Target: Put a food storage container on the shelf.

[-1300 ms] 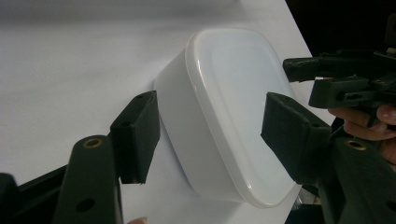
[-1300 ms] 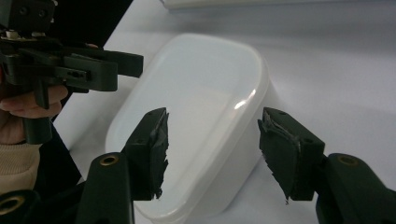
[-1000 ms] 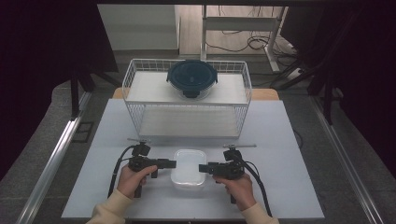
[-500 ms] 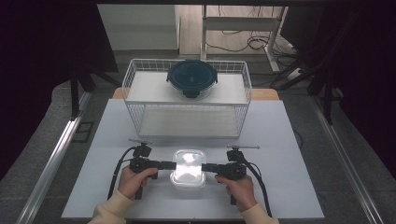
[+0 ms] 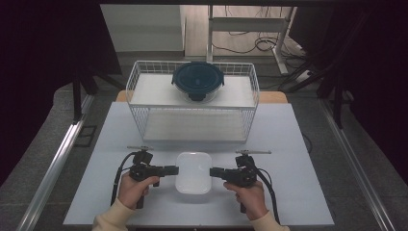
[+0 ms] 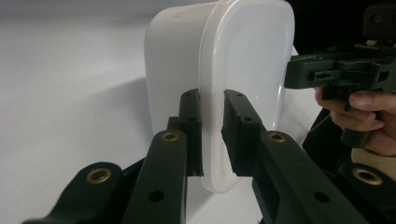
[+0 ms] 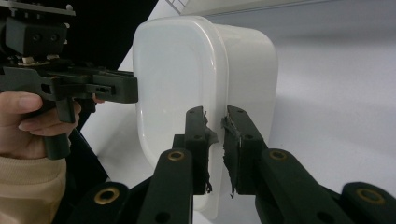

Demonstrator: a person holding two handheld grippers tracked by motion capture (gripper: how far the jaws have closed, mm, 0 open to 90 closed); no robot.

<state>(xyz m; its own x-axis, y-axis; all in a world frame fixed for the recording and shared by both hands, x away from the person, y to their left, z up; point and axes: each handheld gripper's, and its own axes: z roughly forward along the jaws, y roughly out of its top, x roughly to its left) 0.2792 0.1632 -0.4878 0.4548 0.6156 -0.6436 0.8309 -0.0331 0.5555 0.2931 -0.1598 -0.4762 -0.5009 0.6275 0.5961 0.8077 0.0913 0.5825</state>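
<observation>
Left hand-held gripper (image 5: 174, 169) and right hand-held gripper (image 5: 213, 172), jaws just closed, each pinch the rim of the white translucent rounded-rectangular plastic container (image 5: 193, 172) from opposite sides. The container sits on the pale surface (image 5: 298, 159), near its front edge, before a white wire basket (image 5: 192, 108) holding a dark blue round lidded bowl (image 5: 197, 80).

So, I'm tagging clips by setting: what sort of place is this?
Probably a lab recording bench, not a kitchen: a bare white table, dark curtains around it, loose cables on the floor behind.
</observation>
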